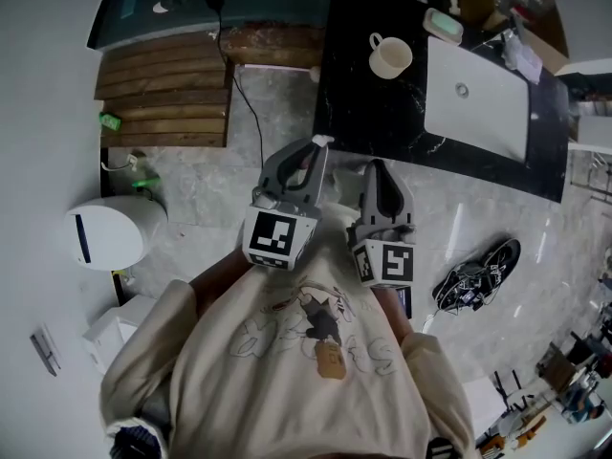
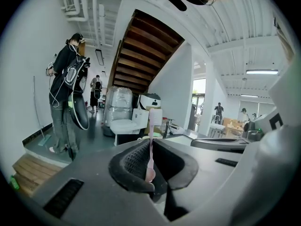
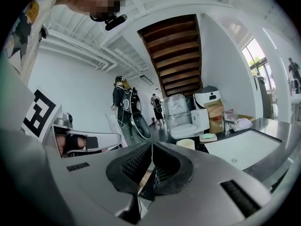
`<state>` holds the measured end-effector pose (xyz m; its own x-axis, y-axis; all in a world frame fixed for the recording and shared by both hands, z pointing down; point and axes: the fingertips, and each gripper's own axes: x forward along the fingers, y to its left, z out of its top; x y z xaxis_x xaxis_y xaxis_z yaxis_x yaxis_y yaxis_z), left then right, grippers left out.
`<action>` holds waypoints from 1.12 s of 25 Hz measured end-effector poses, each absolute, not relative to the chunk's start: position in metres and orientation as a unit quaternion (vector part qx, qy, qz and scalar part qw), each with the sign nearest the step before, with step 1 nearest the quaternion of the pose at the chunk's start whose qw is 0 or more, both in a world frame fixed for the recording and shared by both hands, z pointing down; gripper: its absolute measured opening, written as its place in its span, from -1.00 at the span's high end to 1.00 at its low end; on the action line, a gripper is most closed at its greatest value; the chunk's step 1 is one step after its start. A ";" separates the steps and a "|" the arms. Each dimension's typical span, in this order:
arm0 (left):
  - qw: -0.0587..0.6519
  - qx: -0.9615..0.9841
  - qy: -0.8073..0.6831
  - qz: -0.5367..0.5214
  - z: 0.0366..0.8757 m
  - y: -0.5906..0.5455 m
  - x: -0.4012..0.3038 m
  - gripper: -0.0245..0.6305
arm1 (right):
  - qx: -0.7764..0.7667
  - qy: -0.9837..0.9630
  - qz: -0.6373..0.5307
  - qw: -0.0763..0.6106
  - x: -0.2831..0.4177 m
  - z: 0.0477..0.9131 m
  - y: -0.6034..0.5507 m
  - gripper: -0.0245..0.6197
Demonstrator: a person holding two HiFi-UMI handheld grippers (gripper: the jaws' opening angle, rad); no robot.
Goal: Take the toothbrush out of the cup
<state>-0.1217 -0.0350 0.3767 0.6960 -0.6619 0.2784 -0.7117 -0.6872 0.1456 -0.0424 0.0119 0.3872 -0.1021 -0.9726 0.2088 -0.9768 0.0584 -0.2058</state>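
The person's hands are mostly hidden behind the marker cubes in the head view. The toothbrush is too small to pick out there; only a pale bit shows at the tip of the left gripper. The left gripper view shows it well. The left gripper is pinching the pink toothbrush near the round end of its handle. The brush stands up straight between the pads, with its white head on top, past the gripper's tips. I cannot tell which way the bristles face. The right gripper is pressed together with nothing in it, and it is just beside the left one. The toothbrush is out of the cup. The cup sits on the black desk, well apart from both grippers, and only its pale inside shows. Beside the cup is a white sink with a small drain in its middle. Behind the sink is a soap dish with a pale green bar in it.
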 end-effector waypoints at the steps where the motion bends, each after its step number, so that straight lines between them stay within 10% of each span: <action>1: 0.120 0.914 -0.374 0.102 0.376 -0.035 -0.120 0.84 | 0.671 -0.726 0.147 0.007 -0.041 0.387 0.012 0.85; 28: 0.104 0.920 -0.367 0.088 0.363 -0.038 -0.111 0.84 | 0.679 -0.722 0.132 0.013 -0.036 0.377 0.010 0.85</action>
